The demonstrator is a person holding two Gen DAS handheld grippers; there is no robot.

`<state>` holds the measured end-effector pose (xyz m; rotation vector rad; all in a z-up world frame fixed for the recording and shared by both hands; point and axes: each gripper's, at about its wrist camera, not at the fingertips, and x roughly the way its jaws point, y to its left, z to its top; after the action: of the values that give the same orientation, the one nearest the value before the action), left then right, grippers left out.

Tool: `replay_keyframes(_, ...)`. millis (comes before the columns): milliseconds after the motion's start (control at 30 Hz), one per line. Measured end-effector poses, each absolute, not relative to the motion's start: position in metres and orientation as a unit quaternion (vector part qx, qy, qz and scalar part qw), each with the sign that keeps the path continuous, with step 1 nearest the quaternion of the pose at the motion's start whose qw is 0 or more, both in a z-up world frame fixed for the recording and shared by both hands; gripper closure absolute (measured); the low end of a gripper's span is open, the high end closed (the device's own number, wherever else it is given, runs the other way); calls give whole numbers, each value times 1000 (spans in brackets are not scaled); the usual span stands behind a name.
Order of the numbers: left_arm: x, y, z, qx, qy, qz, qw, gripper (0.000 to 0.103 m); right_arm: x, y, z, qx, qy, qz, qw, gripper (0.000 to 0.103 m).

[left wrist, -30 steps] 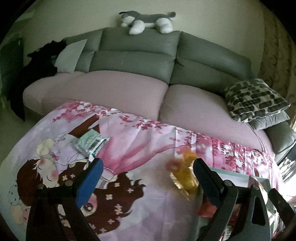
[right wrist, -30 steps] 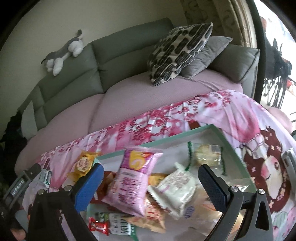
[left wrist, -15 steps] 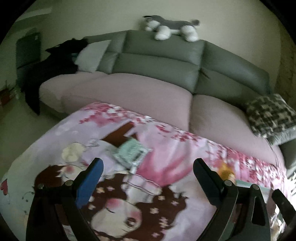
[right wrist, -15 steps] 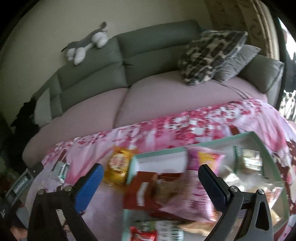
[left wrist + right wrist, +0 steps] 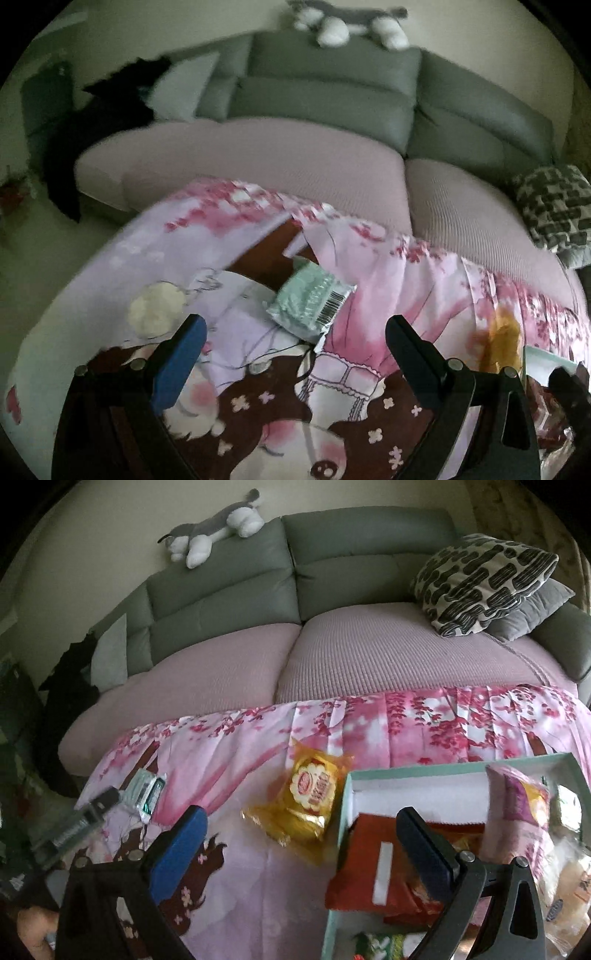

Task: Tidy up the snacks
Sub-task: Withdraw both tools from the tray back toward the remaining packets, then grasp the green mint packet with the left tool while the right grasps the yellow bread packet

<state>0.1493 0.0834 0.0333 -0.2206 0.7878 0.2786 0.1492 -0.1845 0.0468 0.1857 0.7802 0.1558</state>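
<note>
1. Here, my left gripper stood open and empty above the printed cloth; its jaws were spread wide, with the blue pad on one side and the dark finger on the other.
2. The mint-green packet lay flat on the cloth just ahead of that gap, barcode corner toward me, apart from both fingers; I judged it the piece in hand.
3. My right gripper was likewise open and held nothing; it hung over the cloth at the near-left corner of the green-rimmed tray.
4. The yellow packet lay on the cloth just beside the tray's left wall, outside it; the red packet and the pink bag lay inside; the mint-green packet showed well to the left, far from the tray.
5. To take the mint-green packet well, I would have centred it between the fingers, come down until the tips reached the cloth, and closed across its narrower width; a soft wrapper slips if pinched only at a sealed edge.
6. The cloth was loose and creased; a low approach risked catching a fold with the packet.
</note>
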Motion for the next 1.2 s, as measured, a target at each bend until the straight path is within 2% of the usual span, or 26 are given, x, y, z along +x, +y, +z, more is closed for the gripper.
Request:
replay_keyframes(100, 166, 90, 26, -86, 396, 123, 906, 6, 161, -181, 44, 95, 386, 76, 914, 11)
replay_keyframes(200, 180, 96, 18, -73, 407, 109, 904, 6, 172, -178, 39, 104, 397, 80, 908, 11)
replay_keyframes(233, 184, 98, 14, -73, 412, 105, 902, 9, 176, -176, 38, 103, 398, 80, 908, 11)
replay_keyframes(333, 199, 103, -2, -66, 437, 92, 892, 25, 184, -172, 33, 95, 404, 74, 907, 12)
replay_keyframes(400, 203, 103, -8, -71, 442, 80, 891, 25, 188, -171, 30, 94, 407, 75, 905, 18)
replay_keyframes(500, 208, 100, -12, -67, 440, 71, 892, 29, 195, -171, 21, 95, 418, 69, 901, 22)
replay_keyframes(567, 212, 98, -15, -68, 445, 64, 891, 44, 198, -173, 15, 99, 422, 69, 898, 27)
replay_keyframes(633, 214, 94, -19, -54, 448, 70, 890, 45, 200, -174, 11, 95, 425, 69, 898, 31)
replay_keyframes(1200, 193, 61, -18, -55, 438, 17, 897, 48, 200, -167, 8, 69, 423, 56, 902, 31)
